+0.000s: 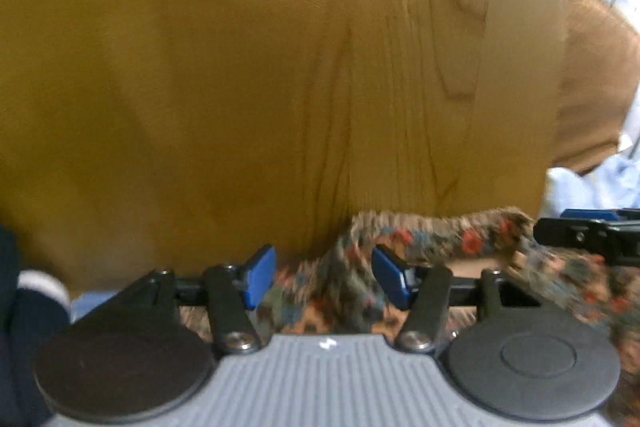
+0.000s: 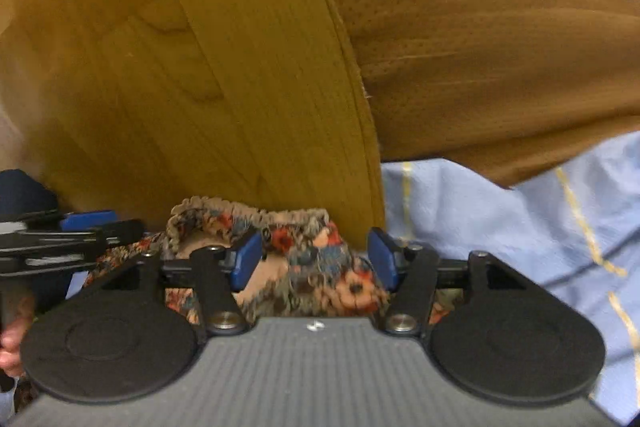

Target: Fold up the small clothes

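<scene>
Seen from two wrist cameras, both blurred. Wooden counter [image 1: 240, 67] filling most of the left view, grain running away from the camera, a paler strip along its right edge. Beyond that edge, a brown cushion [image 2: 500, 47] and pale blue striped fabric [image 2: 500, 227], largest in the right view.

Small floral garment [image 2: 320, 267] with a gathered elastic edge, lying bunched at the near edge of the counter, directly under both tools.

Left hand-held gripper [image 1: 323, 277]: blue pads standing apart, about half open, floral cloth visible between but not pinched. Right hand-held gripper [image 2: 315, 257]: likewise about half open, cloth beneath the gap, nothing clamped.

Likely step: taking or retaking hold of the garment for a fold. Best done by pinching the elastic edge at two well-separated points, one per tool, catching a single layer, then drawing it taut and flat before folding over.

No containers in view, so nothing to report inside any
</scene>
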A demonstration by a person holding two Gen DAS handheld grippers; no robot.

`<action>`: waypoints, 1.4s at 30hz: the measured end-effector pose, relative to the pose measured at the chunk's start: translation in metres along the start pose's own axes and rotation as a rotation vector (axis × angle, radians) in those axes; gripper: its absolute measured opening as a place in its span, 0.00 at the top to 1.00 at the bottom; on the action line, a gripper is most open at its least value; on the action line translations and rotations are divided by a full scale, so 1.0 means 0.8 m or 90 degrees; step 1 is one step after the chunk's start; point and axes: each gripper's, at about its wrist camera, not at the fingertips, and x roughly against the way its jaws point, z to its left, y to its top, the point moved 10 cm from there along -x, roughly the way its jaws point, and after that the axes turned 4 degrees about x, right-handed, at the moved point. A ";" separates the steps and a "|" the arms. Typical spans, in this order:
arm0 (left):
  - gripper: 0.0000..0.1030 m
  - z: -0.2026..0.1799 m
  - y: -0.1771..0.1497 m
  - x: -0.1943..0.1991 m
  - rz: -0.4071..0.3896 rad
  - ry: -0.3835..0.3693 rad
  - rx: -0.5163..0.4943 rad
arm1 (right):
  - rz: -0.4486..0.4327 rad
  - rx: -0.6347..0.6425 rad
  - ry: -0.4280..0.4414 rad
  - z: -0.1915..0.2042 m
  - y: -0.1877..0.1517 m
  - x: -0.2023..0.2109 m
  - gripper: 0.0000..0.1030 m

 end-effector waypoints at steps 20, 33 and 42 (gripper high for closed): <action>0.41 0.003 -0.063 -0.055 -0.002 0.062 -0.003 | -0.019 0.029 -0.004 -0.011 -0.037 -0.039 0.39; 0.39 0.000 -0.055 -0.067 0.002 0.064 -0.004 | -0.022 -0.003 -0.002 -0.022 -0.036 -0.034 0.39; 0.84 -0.007 -0.055 -0.069 -0.014 0.054 -0.022 | -0.021 -0.002 -0.010 -0.016 -0.038 -0.042 0.77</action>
